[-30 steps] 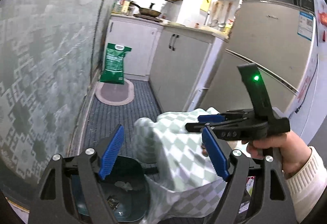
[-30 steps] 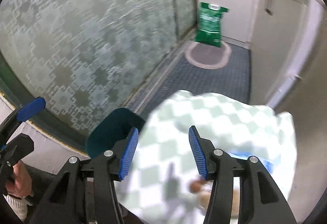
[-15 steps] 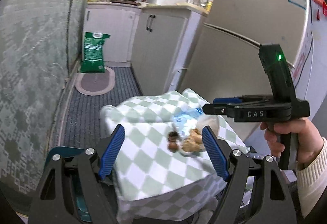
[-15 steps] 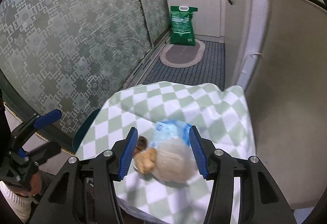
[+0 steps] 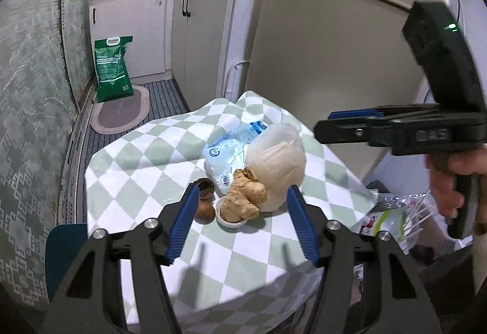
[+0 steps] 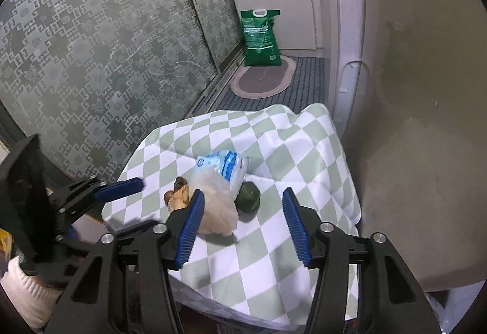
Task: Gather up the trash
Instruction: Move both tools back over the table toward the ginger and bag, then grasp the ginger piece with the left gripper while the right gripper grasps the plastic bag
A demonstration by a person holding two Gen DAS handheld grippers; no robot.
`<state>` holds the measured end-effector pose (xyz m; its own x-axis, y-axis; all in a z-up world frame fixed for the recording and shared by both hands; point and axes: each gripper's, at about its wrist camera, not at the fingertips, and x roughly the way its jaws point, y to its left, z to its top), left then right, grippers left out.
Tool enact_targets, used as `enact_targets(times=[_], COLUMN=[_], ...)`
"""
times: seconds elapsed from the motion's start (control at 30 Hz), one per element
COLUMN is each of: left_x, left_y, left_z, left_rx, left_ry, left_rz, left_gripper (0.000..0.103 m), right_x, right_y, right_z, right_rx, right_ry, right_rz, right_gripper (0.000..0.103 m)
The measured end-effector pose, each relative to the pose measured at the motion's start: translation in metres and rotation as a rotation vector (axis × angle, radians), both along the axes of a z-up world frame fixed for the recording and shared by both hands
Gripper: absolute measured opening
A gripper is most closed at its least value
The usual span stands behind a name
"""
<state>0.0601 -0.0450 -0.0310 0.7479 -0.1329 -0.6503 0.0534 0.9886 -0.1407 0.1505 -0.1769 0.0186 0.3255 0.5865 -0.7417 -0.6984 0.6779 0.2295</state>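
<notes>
Trash lies on a small table under a green-and-white checked cloth: a blue-and-white plastic wrapper, a translucent white plastic bag, a ginger piece on a small white dish, and brown shells. The right wrist view shows the cloth, the wrapper, the bag and a dark green round object. My left gripper is open and empty above the table's near side. My right gripper is open and empty, above the bag; it also shows at the right of the left wrist view.
A dark teal bin sits low left of the table. A fridge stands right behind the table. A patterned glass door runs along the left. A green sack and oval mat lie on the floor by white cabinets.
Both grippers have risen from down by the bin to above the table. The trash pile has come into view and now lies just ahead of both open grippers.
</notes>
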Motion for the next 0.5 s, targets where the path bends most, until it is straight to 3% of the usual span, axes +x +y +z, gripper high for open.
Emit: enact_targets(times=[0.1, 0.37, 0.5], left_x=[0.009, 0.026, 0.023], left_y=[-0.002, -0.003, 0.001], left_z=[-0.007, -0.023, -0.021], left_rx=[0.022, 0.000, -0.023], left_ry=[0.014, 0.070, 0.055], left_rz=[0.003, -0.011, 0.008], left_gripper=[0.046, 0.041, 0.037], right_x=[0.000, -0.001, -0.002], right_y=[-0.002, -0.005, -0.001], right_z=[-0.003, -0.005, -0.006], right_rx=[-0.003, 0.021, 0.012], right_ry=[0.005, 0.028, 0.025], right_rz=[0.012, 0.032, 0.041], right_gripper=[0.045, 0.044, 0.042])
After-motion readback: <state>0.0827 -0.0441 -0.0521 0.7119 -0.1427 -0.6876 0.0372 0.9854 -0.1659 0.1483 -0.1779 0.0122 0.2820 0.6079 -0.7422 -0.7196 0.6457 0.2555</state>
